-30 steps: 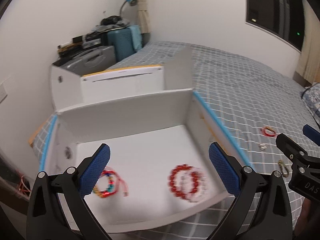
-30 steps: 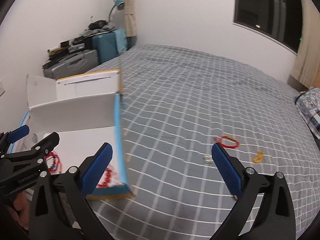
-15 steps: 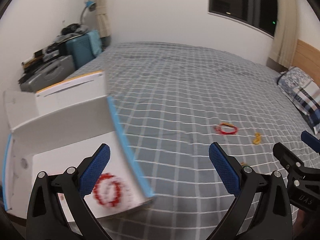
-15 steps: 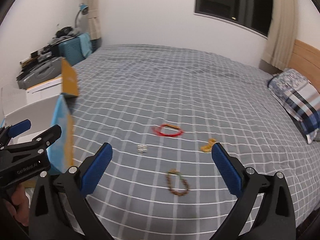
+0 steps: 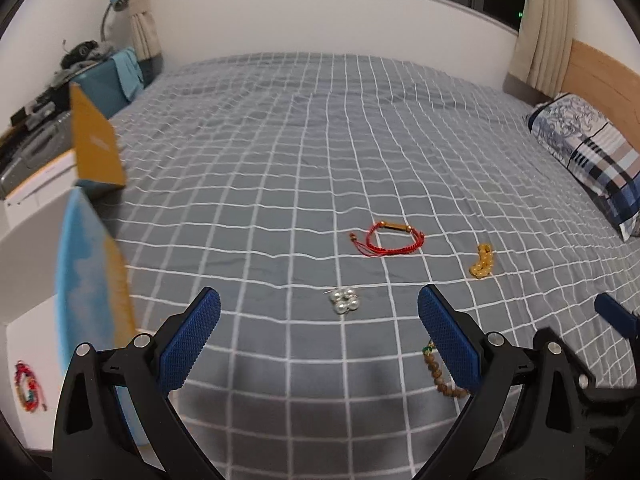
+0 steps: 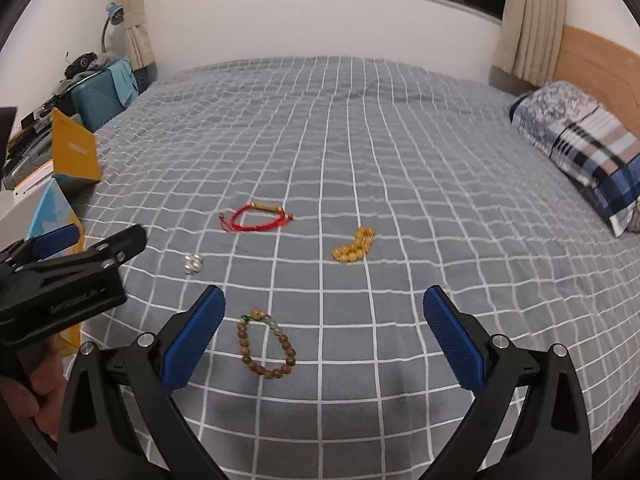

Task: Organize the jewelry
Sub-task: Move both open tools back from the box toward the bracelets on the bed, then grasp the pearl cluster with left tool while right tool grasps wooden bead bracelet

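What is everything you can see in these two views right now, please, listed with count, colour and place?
Red cord bracelet: one, red with gold tube, mid-bed.
Yellow bead bracelet: one, amber, right of the red one.
Pearl cluster: one, silvery white, left of centre.
Wooden bead bracelet: one, brown with green beads, nearest the right tool.
Multicoloured bracelet: one, inside the box.
Box: one, white inside, blue and yellow outside, at the bed's left edge.
Bedspread: one, grey with white grid.
Pillow: one, blue plaid, far right.
Suitcase: one, teal, left of the bed.
Lamp: one, blue, far left corner.
Left tool: one, black with blue pads, open.
Right tool: one, same colours, open.
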A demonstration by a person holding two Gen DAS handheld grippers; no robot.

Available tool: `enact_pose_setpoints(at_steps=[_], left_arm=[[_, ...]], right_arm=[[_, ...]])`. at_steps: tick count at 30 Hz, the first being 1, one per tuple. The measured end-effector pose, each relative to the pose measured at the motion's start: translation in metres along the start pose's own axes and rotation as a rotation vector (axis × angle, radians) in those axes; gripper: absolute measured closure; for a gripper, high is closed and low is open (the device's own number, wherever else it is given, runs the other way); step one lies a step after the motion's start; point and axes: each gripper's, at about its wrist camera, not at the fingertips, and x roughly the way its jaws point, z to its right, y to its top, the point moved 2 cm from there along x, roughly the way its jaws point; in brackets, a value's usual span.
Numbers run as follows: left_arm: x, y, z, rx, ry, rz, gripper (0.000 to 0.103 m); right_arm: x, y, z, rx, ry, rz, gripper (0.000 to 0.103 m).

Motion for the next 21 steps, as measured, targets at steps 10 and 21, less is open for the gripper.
enact_pose_setpoints(at_steps=[10, 21], left_arm=[[0.070, -0.008, -0.007, -0.017, 0.021, -0.086, 0.006], [0.107, -0.012, -0.004, 0.020, 0.039, -0.140, 0.006]], right_arm=[[0.058, -0.025, -0.010, -0.011, 0.046, -0.101, 0.008], [0.084, -0.037, -0.032, -0.088, 0.079, -0.160, 0.008]])
